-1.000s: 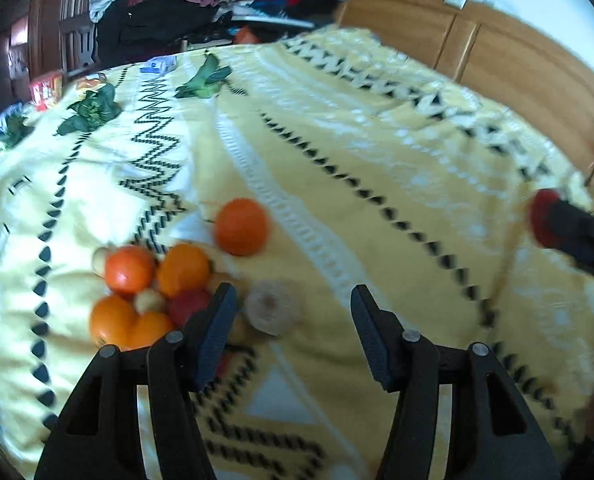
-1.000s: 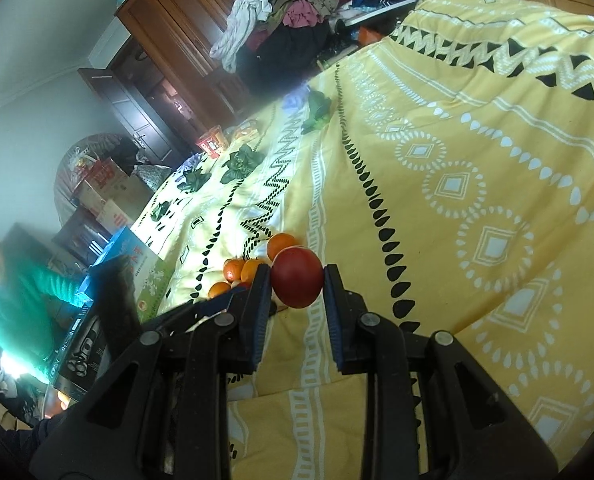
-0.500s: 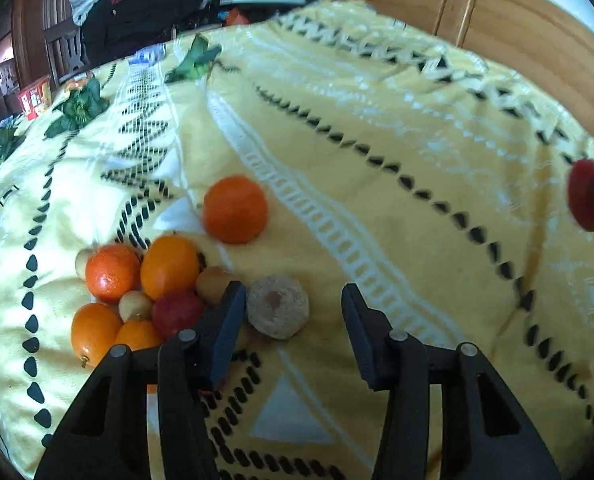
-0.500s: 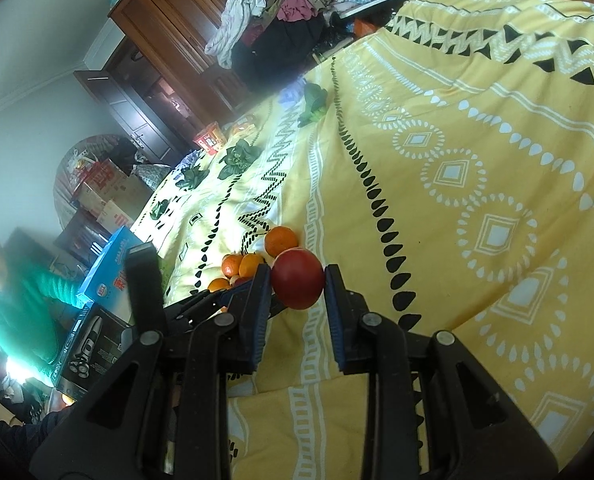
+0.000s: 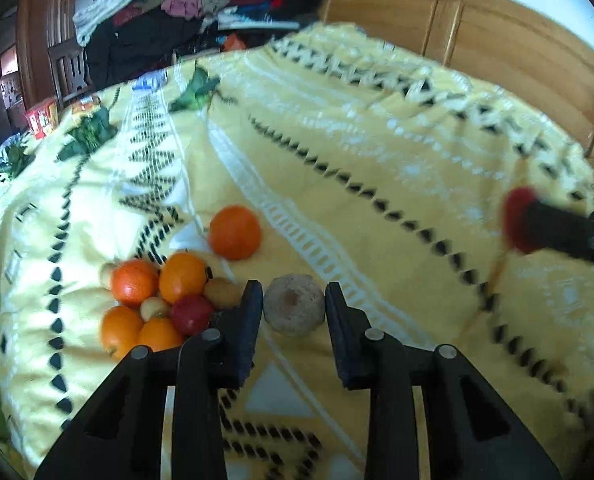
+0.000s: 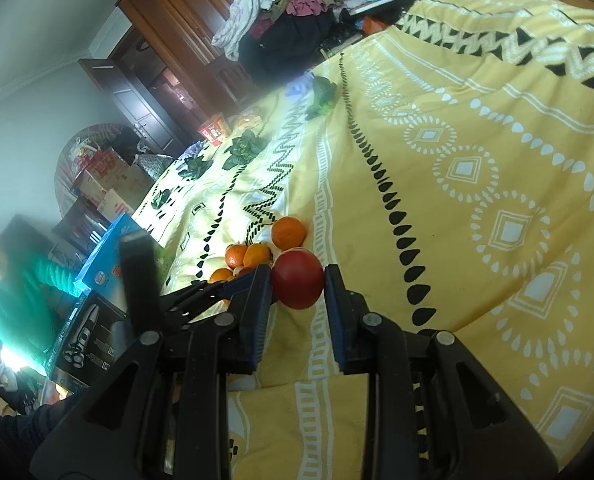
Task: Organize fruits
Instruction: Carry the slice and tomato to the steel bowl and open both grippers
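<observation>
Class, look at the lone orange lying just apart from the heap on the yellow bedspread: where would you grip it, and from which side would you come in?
Grip the lone orange across its widest middle, coming from above and from its far side. It is round, so only the middle gives both pads a hold. That side shows bare bedspread, while the heap crowds its near side. This is a judgement.

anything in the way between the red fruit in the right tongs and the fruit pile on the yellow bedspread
Nothing visible blocks it. The round red fruit, clamped in the right tongs, has only bare yellow bedspread before the pile of oranges. The left tongs sit beside that pile, around a brownish round fruit.
</observation>
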